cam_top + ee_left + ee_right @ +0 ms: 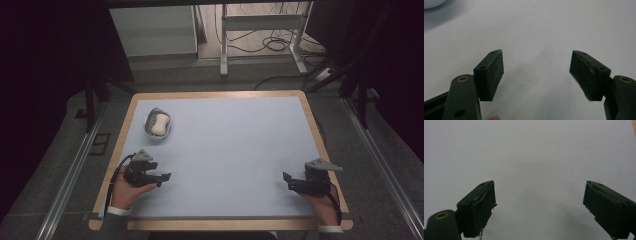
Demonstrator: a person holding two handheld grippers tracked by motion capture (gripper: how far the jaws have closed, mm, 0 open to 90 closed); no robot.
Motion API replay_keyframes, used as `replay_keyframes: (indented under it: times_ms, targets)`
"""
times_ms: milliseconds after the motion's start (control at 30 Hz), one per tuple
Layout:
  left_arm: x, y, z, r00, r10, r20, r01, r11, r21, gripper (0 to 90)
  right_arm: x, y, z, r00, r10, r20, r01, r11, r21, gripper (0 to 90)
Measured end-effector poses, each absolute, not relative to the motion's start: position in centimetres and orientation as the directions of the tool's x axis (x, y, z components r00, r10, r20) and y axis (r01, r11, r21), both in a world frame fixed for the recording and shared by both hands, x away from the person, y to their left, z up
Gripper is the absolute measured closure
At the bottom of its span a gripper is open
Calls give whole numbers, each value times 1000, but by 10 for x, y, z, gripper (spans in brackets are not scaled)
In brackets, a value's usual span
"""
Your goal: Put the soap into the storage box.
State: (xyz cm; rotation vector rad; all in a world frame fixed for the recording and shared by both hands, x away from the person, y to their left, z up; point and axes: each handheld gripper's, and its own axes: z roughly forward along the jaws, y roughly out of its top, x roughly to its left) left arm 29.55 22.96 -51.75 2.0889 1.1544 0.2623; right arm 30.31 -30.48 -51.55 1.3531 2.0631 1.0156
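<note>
Soap dish (158, 124) with a pale bar of soap (160, 124) in it sits ahead of the left gripper (161, 178), near but apart. Both left and right gripper (287, 181) have jaws spread, empty. Soap likely light, hard, slick; pinch across its narrow waist. Dish rim looks rigid, a safer hold.

we look along our right gripper (539, 207), whose two black jaws rise from the bottom corners and stand wide apart with nothing between them. their worn pads (482, 210) face each other across the pale blue table surface (531, 157). a sliver of wooden edge (634, 123) shows top right.
</note>
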Motion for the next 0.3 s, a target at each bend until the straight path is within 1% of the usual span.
replay_keyframes:
  times_ms: [300]
  targets:
    - [292, 227, -516, 586, 792, -169, 642, -327, 693, 270, 303, -305, -515, -408, 913, 5, 562, 247, 790, 106]
